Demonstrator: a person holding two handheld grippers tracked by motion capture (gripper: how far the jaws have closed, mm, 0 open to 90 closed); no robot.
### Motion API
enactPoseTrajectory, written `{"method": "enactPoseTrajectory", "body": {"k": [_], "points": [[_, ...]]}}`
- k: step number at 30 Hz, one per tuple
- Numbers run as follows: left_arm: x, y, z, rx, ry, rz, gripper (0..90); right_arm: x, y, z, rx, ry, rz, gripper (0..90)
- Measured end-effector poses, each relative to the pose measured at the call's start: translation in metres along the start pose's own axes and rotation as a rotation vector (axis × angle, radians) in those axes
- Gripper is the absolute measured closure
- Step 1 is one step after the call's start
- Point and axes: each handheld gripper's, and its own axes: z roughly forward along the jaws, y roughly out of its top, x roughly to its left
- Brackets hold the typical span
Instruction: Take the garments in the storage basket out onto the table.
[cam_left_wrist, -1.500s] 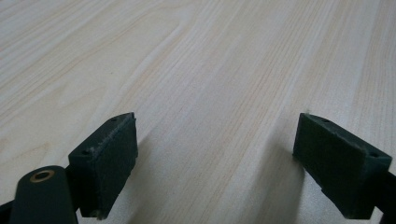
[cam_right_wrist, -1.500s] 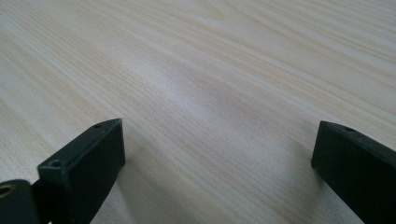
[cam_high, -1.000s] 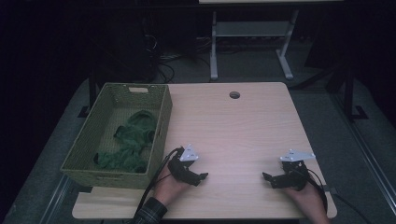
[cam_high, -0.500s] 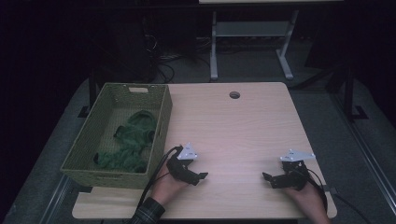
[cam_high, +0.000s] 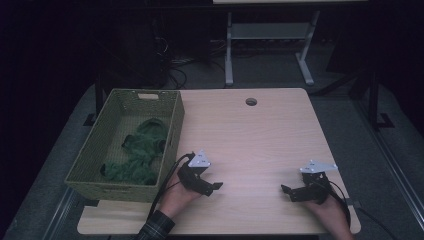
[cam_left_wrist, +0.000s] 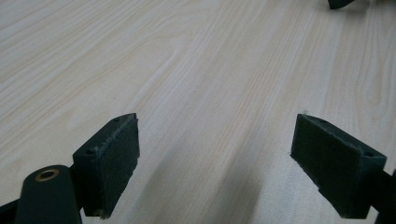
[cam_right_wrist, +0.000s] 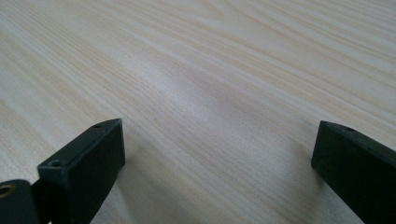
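I hold my left gripper (cam_high: 212, 187) low over the near part of the wooden table (cam_high: 250, 135), and its two jaws stand wide apart with nothing between them; in the left gripper view I see only pale wood grain between the black pads (cam_left_wrist: 112, 158). My right gripper (cam_high: 287, 191) is at the near right part of the table, well apart from the left one, and its jaws are also spread wide over bare wood. The two grippers point toward each other. At the left edge of the table stands a green woven basket (cam_high: 170, 135), and a crumpled green cloth (cam_high: 142, 155) lies inside it, just beside my left hand (cam_high: 175, 197).
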Motion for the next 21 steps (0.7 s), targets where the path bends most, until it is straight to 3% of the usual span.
{"method": "enactPoseTrajectory", "body": {"k": [21], "points": [[-0.003,0.014,-0.014,0.005,-0.015,0.004,14.7,0.0,0.0,0.0,-0.001,0.001,-0.002,2.4]]}}
